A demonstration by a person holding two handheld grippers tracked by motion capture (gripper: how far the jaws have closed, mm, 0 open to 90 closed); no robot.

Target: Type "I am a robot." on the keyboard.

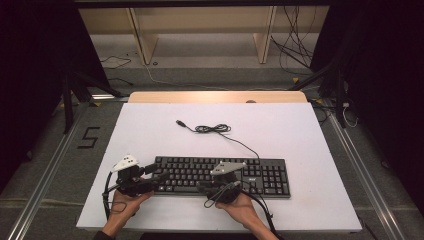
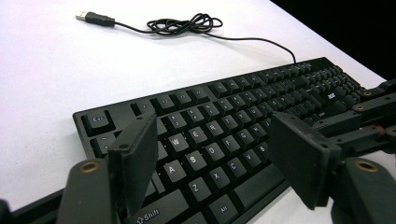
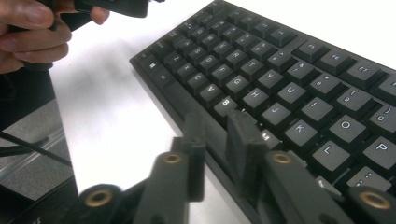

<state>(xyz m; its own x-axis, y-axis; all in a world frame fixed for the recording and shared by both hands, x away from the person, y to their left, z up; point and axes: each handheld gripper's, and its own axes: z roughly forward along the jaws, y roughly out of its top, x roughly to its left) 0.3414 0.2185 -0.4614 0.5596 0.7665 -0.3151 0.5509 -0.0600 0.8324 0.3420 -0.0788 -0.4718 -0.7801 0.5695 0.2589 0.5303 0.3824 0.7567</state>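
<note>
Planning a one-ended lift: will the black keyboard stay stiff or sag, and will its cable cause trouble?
The keyboard looks like a rigid, flat slab, so it probably lifts without sagging. It lies low, unlikely to tip. Its thin cable, loosely coiled behind, is floppy and would likely drag along.

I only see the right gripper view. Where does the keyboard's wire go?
Observer: The cable leaves the back edge of the keyboard, coils into a tangle, and ends in a USB plug lying loose on the table.
Operator: Is the other gripper open?
Observer: Yes, the left gripper has its jaws wide apart above the left-hand letter keys.
Operator: Is there a number pad?
Observer: Yes, the number pad is at the keyboard's right end.
</note>
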